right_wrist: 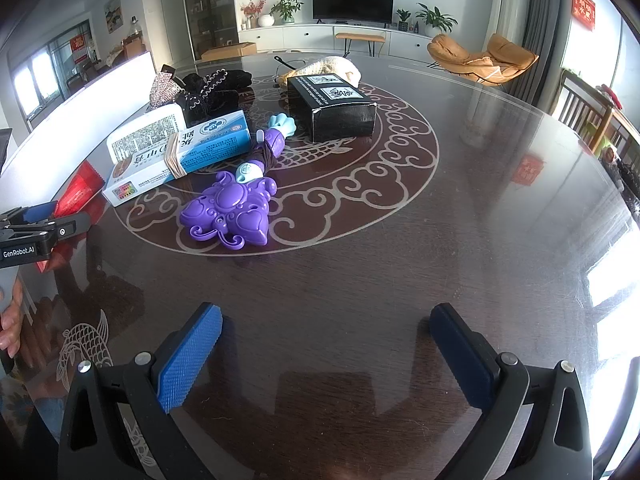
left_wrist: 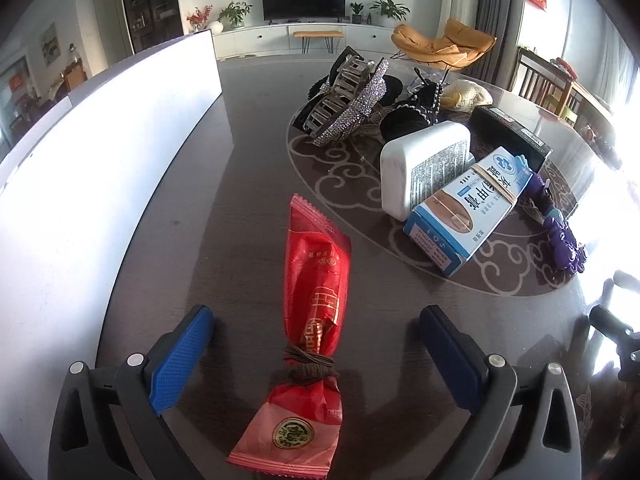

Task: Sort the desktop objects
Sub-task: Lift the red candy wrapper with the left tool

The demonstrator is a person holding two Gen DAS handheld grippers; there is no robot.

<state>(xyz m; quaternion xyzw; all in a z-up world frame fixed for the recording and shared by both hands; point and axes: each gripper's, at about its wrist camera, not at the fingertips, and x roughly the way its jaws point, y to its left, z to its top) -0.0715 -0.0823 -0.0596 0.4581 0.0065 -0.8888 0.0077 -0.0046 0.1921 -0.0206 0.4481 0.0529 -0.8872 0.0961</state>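
Nearest us: red crinkled foil snack packet (left_wrist: pixel 316 300), cinched near one end with a brown hair tie (left_wrist: pixel 309 364), lies flat on the dark glossy round table (right_wrist: pixel 460 248) between the blue-padded fingers of our left gripper (left_wrist: pixel 316 354).
Left gripper: spread wide, pads either side of the packet and touching nothing.
Right gripper (right_wrist: pixel 326 354): also spread, over bare tabletop, holding nothing.
Step in hand: we judge it the approach to the first pick, the packet being lined up for a grasp.
Next move: we would lower and close across the packet near the tie (foil may slip or crumple), then carry it to the white tray (left_wrist: pixel 100 160) at the left.
Rest of the pile: well beyond, a blue-and-white ointment box (left_wrist: pixel 468 210) leans on a white rectangular bottle (left_wrist: pixel 420 168), with a purple plastic toy wand (right_wrist: pixel 230 208) beside it, a rhinestone hair claw (left_wrist: pixel 352 100) and a black carton (right_wrist: pixel 332 106).
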